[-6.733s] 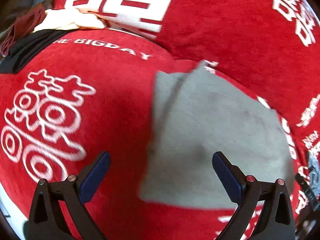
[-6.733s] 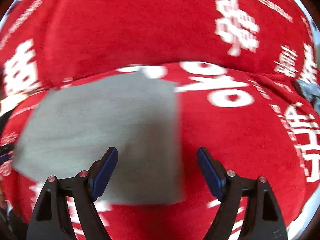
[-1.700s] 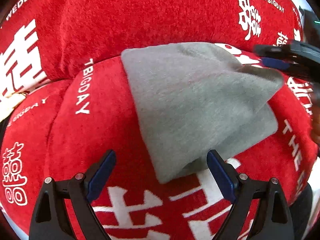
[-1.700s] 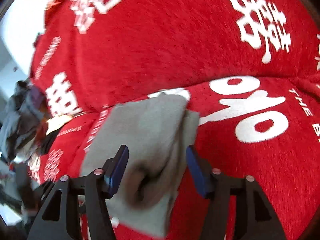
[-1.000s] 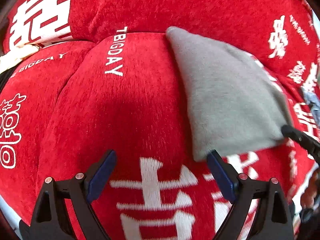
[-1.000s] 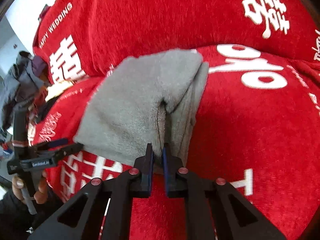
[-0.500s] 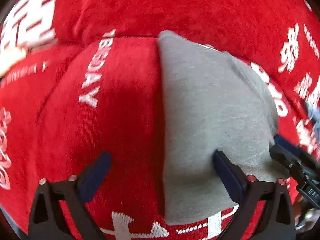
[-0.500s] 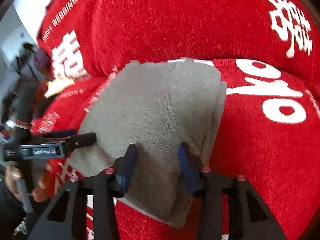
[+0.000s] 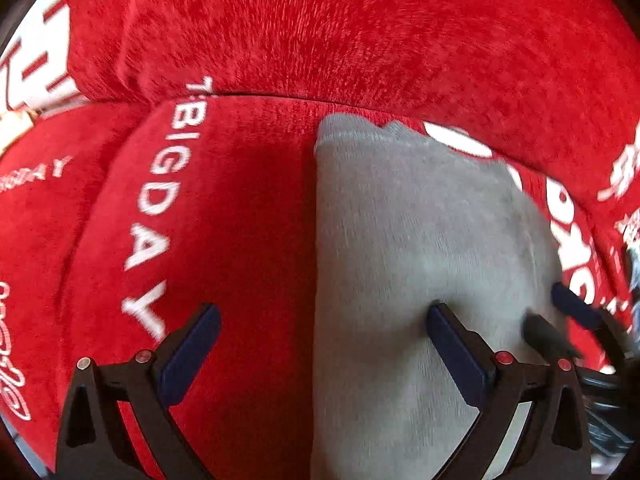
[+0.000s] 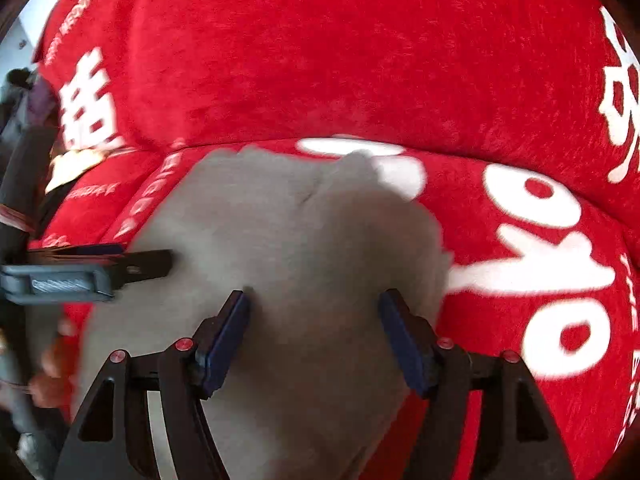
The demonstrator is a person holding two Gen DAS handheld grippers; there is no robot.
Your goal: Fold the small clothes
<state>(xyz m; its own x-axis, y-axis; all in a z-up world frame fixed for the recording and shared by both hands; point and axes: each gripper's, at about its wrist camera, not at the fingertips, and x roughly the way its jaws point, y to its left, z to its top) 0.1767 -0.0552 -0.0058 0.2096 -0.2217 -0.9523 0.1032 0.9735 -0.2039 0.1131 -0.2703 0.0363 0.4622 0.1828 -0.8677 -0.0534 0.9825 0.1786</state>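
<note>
A folded grey cloth (image 9: 416, 264) lies on the red sofa seat; it also shows in the right wrist view (image 10: 296, 240). My left gripper (image 9: 320, 320) is open, straddling the cloth's left edge, with its right finger over the cloth. My right gripper (image 10: 314, 304) is open, its fingers low over the cloth's near part. The right gripper's fingers (image 9: 576, 312) show at the cloth's right edge in the left wrist view. The left gripper (image 10: 100, 268) shows at the cloth's left side in the right wrist view.
The red sofa seat cushion (image 9: 224, 240) carries white lettering, and the red back cushion (image 10: 320, 60) rises behind the cloth. A pale cloth and dark clothes (image 10: 68, 168) lie far left on the sofa.
My right gripper, shut on the cloth a second ago, has let go and opened wider. Both grippers have moved closer over the cloth.
</note>
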